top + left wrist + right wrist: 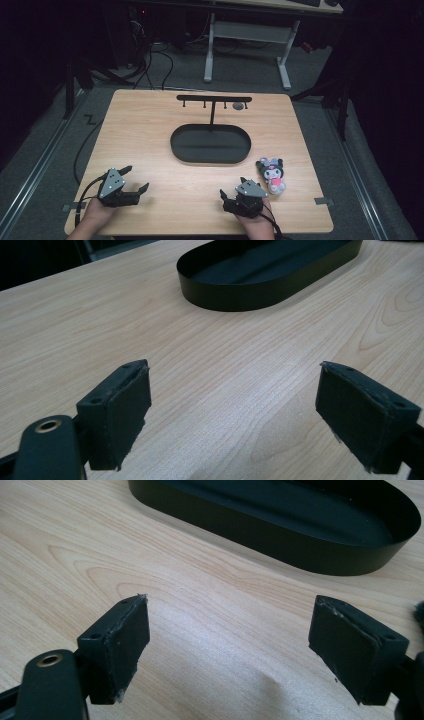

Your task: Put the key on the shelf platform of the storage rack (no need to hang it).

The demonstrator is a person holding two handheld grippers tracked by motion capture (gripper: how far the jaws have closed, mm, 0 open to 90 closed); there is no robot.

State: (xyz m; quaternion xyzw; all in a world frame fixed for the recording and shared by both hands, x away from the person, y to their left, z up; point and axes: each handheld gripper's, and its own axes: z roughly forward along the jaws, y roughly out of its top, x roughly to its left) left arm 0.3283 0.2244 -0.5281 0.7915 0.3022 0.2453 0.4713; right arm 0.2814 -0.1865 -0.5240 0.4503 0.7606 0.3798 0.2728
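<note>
Fingers (115, 415) of both the left gripper (134, 181) and right gripper (233, 188) stand spread over bare worktop (150, 135), the plush toy (272, 174) lying just right of the right gripper, near the tray (210, 144).

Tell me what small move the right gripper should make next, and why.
Probably ease the right gripper toward the plush toy lying just beside it on the table. Its jaws stand wide open with nothing between them, and the toy is the nearest loose thing, apart from the black tray.
</note>
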